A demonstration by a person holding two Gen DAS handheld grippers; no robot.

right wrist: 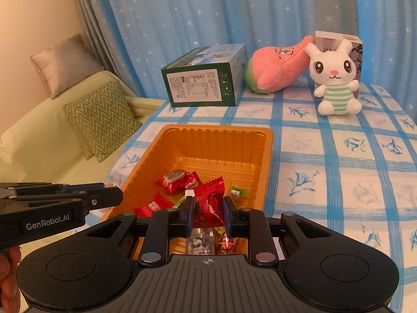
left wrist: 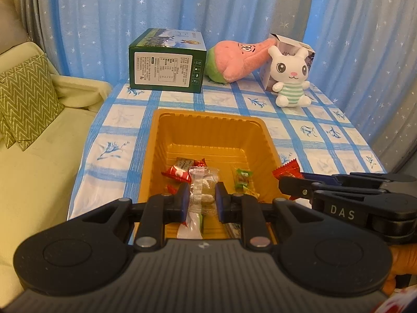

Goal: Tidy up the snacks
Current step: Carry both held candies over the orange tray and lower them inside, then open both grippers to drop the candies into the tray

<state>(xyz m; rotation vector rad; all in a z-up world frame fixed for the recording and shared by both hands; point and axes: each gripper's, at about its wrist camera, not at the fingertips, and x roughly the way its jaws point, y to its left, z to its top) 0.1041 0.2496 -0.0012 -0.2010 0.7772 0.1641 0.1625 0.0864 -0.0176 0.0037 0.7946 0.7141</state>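
Observation:
An orange plastic tray sits on the blue-checked table and holds several wrapped snacks, red ones and a green one. My left gripper is shut on a clear-wrapped snack above the tray's near end. My right gripper is shut on a red-wrapped snack over the tray's near right part. In the left wrist view the right gripper comes in from the right with the red wrapper at its tip. In the right wrist view the left gripper enters from the left.
A green box, a pink plush and a white rabbit plush stand at the table's far end. A sofa with a zigzag cushion lies left. Blue star curtains hang behind.

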